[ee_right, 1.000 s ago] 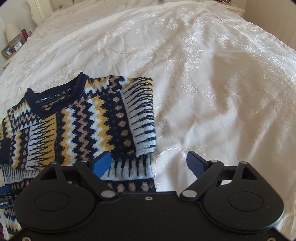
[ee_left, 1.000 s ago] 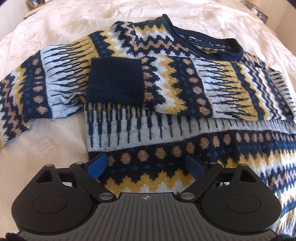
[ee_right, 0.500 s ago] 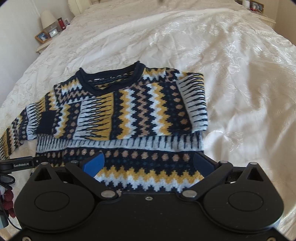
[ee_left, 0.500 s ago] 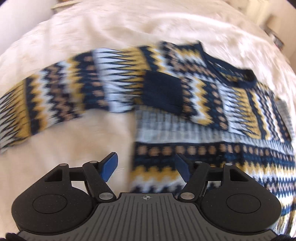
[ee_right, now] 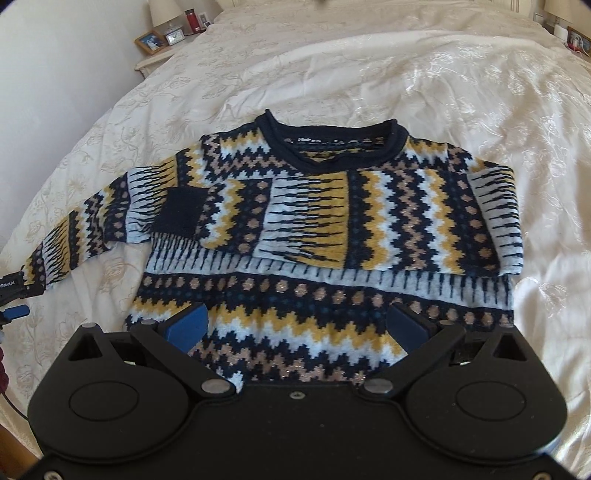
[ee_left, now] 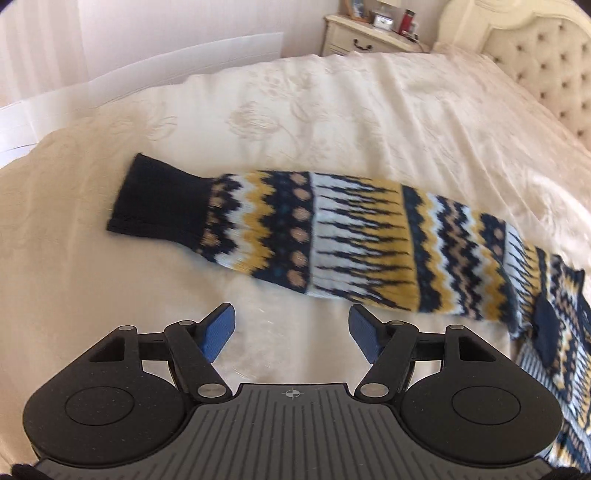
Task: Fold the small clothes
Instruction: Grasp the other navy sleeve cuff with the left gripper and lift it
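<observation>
A patterned knit sweater (ee_right: 325, 229) in navy, yellow, tan and pale blue lies flat on the bed, collar at the far side. Its right sleeve is folded across the chest, navy cuff (ee_right: 179, 212) near the left edge of the body. The other sleeve (ee_left: 332, 240) stretches out flat to the side, ending in a navy cuff (ee_left: 159, 201). My left gripper (ee_left: 291, 330) hovers open just in front of that sleeve, nothing between its blue pads. My right gripper (ee_right: 297, 326) is open above the sweater's lower hem, holding nothing.
The cream embroidered bedspread (ee_right: 424, 74) covers the whole bed. A tufted headboard (ee_left: 546, 62) and a nightstand (ee_left: 369, 37) with small items stand at the far end. Photo frames and a lamp (ee_right: 166, 33) sit beyond the bed's left side. The left gripper's body (ee_right: 11, 291) shows at the left edge.
My left gripper has swung left from the sweater's body to face the outstretched sleeve. My right gripper has moved left to centre over the sweater's hem. The sweater itself lies unchanged.
</observation>
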